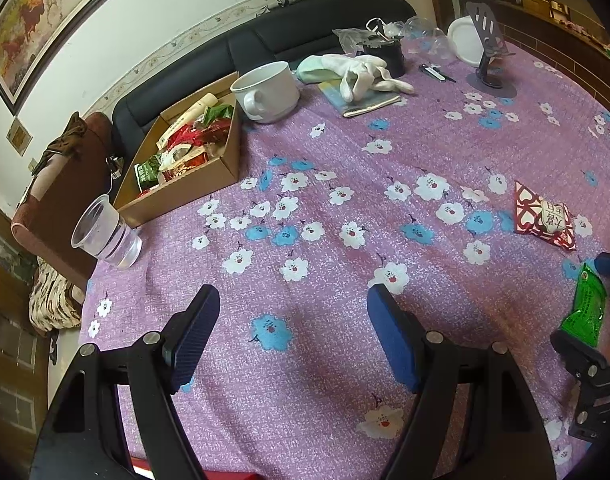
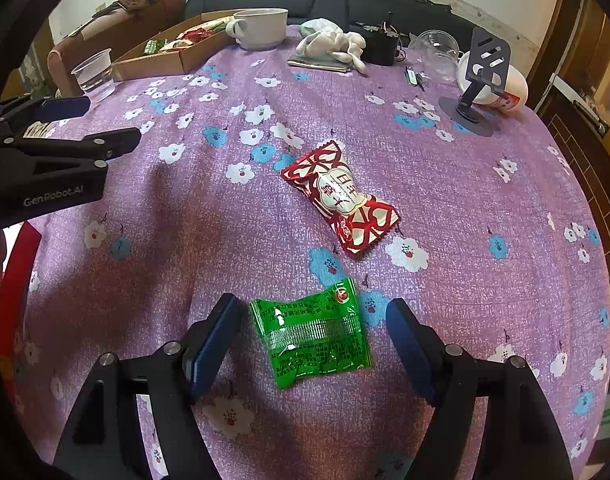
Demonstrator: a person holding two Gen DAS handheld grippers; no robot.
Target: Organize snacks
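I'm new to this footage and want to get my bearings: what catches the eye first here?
A green snack packet lies flat between the open right gripper fingers, untouched, on a purple flowered tablecloth. Just beyond it lies a red and white snack packet. At the far left edge sits a cardboard box already filled with snacks, beside a big white mug.

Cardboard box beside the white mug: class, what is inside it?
The cardboard box holds a pile of snack packets, red, green and pale, heaped on one another. The packets underneath and the box floor are covered.
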